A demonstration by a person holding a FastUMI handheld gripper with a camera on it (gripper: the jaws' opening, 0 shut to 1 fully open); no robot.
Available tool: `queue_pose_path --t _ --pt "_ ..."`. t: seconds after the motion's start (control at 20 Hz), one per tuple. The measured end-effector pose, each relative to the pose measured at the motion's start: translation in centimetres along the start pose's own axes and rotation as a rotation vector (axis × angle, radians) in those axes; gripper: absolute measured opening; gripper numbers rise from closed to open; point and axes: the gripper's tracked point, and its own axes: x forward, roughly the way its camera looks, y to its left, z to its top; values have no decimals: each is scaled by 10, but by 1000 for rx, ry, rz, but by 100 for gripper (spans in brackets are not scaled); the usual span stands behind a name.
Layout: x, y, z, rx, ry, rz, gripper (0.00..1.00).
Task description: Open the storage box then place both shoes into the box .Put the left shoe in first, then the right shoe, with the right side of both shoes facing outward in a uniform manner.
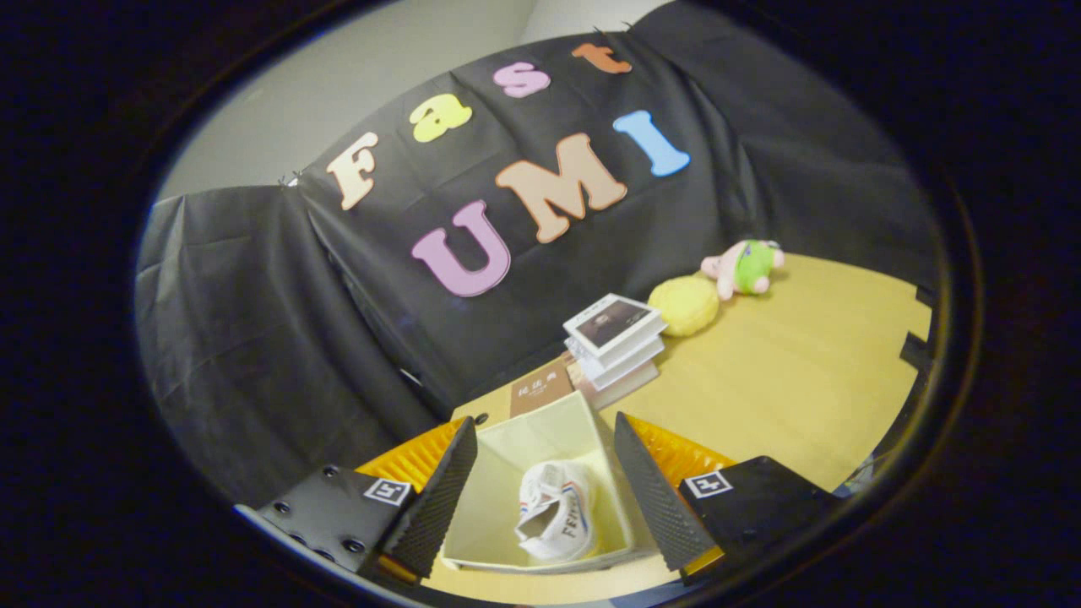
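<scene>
Standing open on the bench (785, 380), the storage box (507, 498) already holds one white sneaker (553, 511), lying between and just ahead of the fingers. Tongs (540, 498) are spread apart and empty, poised above the box. Judged status: opening done and, presumably, the left shoe placed; the second shoe remains to be fetched and set in alongside.

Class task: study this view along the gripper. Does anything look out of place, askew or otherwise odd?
Nothing looks damaged or spilled. One white shoe lies in the open storage box, seen between the open gripper fingers. The stack of books beyond sits slightly fanned, not squared up.
</scene>
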Motion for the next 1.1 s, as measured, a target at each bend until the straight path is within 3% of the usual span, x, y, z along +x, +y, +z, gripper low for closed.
queue_pose_path --t 0.35,0.55,0.95,1.1 --pt "-4 -97 26 -284 -201 -91 100" --pt "-18 -118 23 -436 -279 -2 100" --pt "-22 -155 1 -427 -313 36 100" --pt "-15 -172 -7 -414 -284 6 100"
